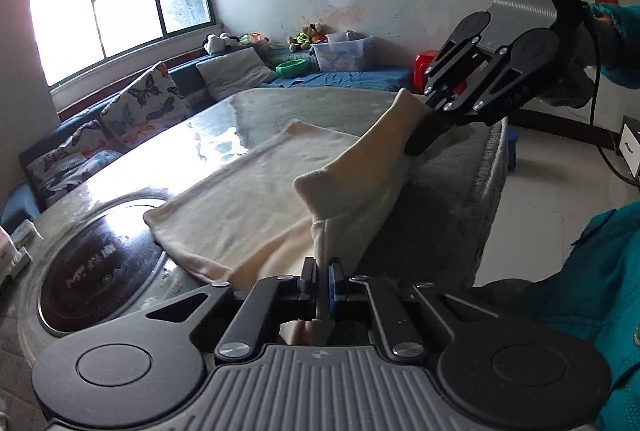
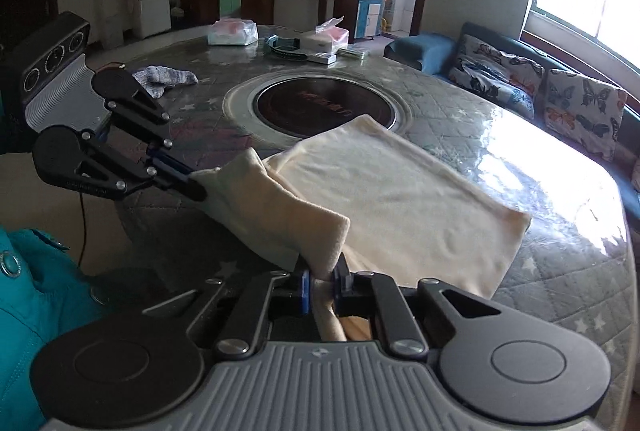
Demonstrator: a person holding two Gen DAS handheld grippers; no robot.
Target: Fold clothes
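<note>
2 near corners of cream cloth (image 1: 248,199) clamped between left gripper (image 1: 323,273) fingers and right gripper (image 2: 323,281) fingers.

cloth (image 2: 400,199) on table (image 2: 560,271), hotplate (image 2: 324,107) behind

- Left gripper (image 1: 323,273): matte black linkage arms w/ silver screws, blue pads on fingers, ribbed grey body, two round black discs.
- Right gripper (image 2: 323,285): same build; seen from left cam, grey ribbed neck, black camera block w/ 3 lenses, green LED, label on top, black cable.
- Teal jacket sleeve (image 1: 612,27), snap buttons.
</note>
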